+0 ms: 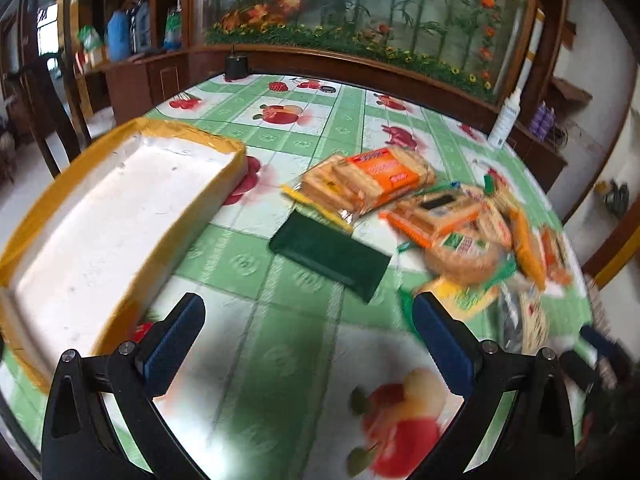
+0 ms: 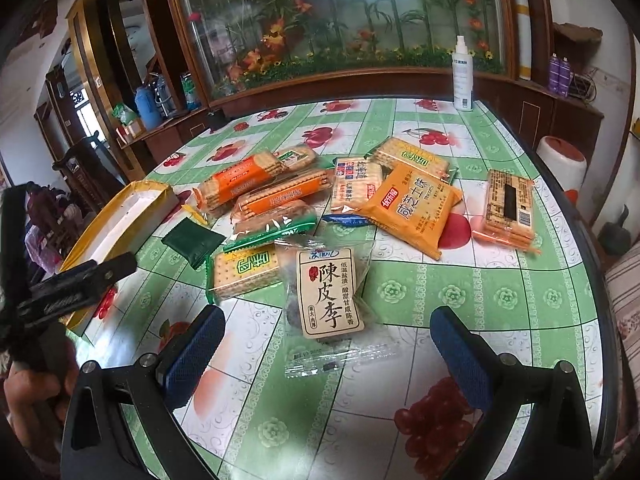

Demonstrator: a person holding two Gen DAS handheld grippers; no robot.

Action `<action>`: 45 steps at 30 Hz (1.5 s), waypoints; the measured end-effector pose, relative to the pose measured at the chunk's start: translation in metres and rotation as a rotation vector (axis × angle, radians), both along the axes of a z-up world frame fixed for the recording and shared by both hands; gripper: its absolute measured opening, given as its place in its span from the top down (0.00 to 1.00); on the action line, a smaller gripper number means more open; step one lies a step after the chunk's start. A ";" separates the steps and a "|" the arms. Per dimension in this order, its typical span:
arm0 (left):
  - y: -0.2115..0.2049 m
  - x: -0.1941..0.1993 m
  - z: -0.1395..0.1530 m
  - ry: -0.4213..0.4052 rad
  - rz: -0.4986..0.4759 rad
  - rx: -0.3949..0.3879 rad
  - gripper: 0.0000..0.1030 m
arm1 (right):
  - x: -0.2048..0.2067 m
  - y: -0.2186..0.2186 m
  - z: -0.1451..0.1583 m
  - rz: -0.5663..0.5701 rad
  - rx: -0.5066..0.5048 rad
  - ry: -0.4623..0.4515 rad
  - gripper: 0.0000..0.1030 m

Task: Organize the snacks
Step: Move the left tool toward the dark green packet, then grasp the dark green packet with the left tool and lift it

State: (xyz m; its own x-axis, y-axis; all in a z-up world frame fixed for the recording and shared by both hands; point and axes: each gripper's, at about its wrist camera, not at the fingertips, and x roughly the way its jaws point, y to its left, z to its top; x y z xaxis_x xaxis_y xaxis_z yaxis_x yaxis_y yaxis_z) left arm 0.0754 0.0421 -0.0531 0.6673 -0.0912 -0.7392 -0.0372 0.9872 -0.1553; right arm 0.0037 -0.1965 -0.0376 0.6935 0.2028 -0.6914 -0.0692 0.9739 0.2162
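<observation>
Both grippers hung wide open and empty over the near edge of the desk [image 2: 460,280]. Between the spread fingers of the right gripper [image 2: 326,344] lay a clear plum packet [image 2: 326,292], not touched. Beyond it a heap of cracker packs [image 2: 272,196] crowded the middle of the desk, with an orange cheese pack [image 2: 412,208] and another cracker pack [image 2: 508,208] toward the right edge. A dark green pouch [image 1: 330,256] lay ahead of the left gripper [image 1: 308,340], between the heap and the yellow-rimmed white box [image 1: 120,200] at the left edge. A spray bottle [image 2: 463,76] stood at the far right corner.
</observation>
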 end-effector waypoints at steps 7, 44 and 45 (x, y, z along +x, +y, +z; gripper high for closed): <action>-0.009 0.026 -0.011 0.054 0.105 -0.027 0.00 | 0.005 -0.001 0.001 0.000 -0.006 -0.003 0.00; -0.005 0.069 -0.033 0.146 0.250 -0.062 0.00 | 0.049 0.000 -0.022 0.019 -0.021 0.065 0.01; -0.005 0.070 -0.034 0.148 0.252 -0.061 0.00 | 0.050 0.000 -0.022 0.019 -0.020 0.065 0.01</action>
